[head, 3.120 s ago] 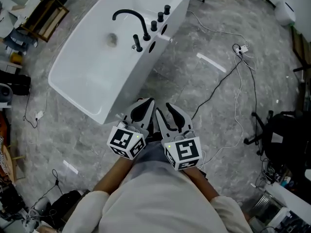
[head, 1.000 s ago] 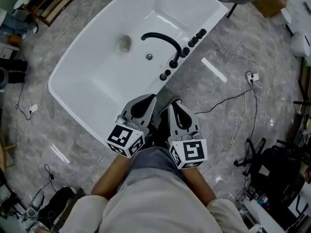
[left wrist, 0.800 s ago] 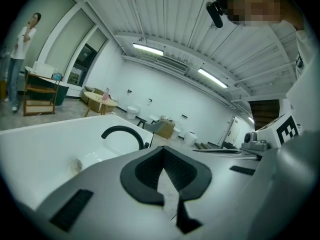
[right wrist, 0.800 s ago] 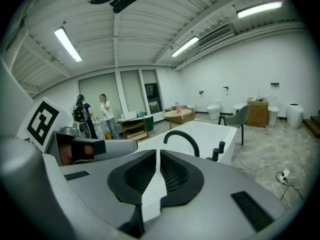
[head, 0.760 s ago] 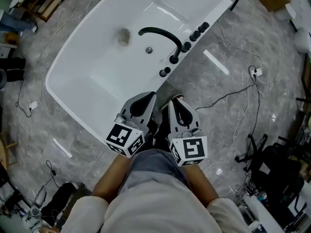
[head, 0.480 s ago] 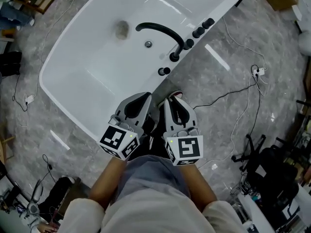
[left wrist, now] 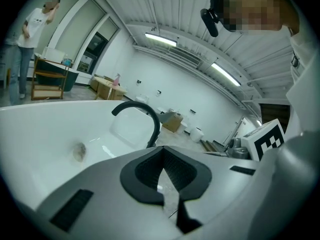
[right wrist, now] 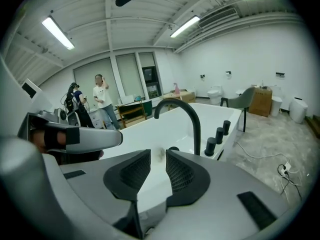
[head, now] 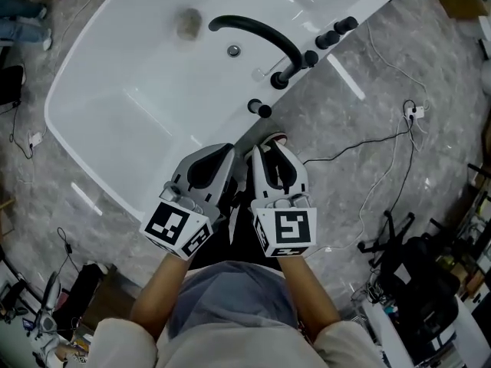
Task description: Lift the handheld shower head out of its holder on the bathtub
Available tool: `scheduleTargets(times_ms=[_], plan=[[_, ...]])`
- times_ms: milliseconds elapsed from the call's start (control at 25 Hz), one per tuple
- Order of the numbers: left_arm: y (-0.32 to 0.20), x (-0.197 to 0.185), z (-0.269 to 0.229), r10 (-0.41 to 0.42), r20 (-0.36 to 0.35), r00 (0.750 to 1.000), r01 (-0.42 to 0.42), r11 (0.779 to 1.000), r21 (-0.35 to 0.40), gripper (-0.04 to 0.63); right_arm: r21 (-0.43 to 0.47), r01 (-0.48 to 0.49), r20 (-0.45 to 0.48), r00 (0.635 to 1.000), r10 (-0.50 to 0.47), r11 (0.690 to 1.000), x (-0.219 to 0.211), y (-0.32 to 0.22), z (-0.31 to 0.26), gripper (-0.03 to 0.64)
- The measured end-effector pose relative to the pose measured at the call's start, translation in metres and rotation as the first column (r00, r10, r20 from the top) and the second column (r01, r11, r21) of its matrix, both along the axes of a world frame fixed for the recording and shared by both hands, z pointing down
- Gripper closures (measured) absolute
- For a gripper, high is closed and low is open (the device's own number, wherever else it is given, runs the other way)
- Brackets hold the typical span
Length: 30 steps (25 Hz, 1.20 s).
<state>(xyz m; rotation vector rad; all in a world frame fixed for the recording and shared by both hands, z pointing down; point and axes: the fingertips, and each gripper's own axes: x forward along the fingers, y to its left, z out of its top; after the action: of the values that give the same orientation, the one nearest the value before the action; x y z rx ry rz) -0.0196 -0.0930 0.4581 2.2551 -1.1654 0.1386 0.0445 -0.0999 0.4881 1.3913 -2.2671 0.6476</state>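
Note:
The white bathtub (head: 100, 121) carries a curved black spout (head: 253, 33) and a row of black knobs (head: 330, 38) on its near rim. The handheld shower head (head: 261, 110) is a short black stub standing in its holder on that rim, left of the spout's base. Both grippers hover just short of it, side by side. My left gripper (head: 207, 159) is shut, its pads meeting at the tip (left wrist: 161, 151). The jaws of my right gripper (head: 270, 148) are opening, and only a narrow gap and nothing else shows between the pads (right wrist: 158, 156). The shower head's top (right wrist: 173, 148) peeks over the right pad.
Cables (head: 368, 140) trail over the grey marble floor right of the tub. A black office chair (head: 418, 274) stands at the lower right. The drain (head: 184, 23) lies at the tub's far side. People (right wrist: 102, 101) stand beyond the tub by a wooden table.
Both grippers have sunk toward the tub's near rim, so the spout and shower head are closer. The right jaws have parted; the left stay shut.

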Motion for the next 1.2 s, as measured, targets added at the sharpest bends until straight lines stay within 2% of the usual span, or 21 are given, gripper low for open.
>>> scheduleTargets(times_ms=[400, 640, 1200], plan=[[-0.004, -0.004, 0.039, -0.103, -0.025, 0.994, 0.101, 0.993, -0.066, 0.591, -0.048, 0.006, -0.004, 1.000, -0.006, 0.999, 0.009, -0.015, 0.060, 0.508], [-0.009, -0.003, 0.062, -0.097, -0.004, 0.995, 0.097, 0.994, -0.044, 0.591, -0.063, 0.017, -0.021, 1.000, -0.019, 0.998, 0.004, -0.027, 0.102, 0.494], [-0.009, 0.007, 0.098, -0.104, -0.004, 0.995, 0.104, 0.990, -0.093, 0.591, -0.061, 0.053, -0.041, 0.998, -0.056, 0.997, 0.000, -0.060, 0.157, 0.477]])
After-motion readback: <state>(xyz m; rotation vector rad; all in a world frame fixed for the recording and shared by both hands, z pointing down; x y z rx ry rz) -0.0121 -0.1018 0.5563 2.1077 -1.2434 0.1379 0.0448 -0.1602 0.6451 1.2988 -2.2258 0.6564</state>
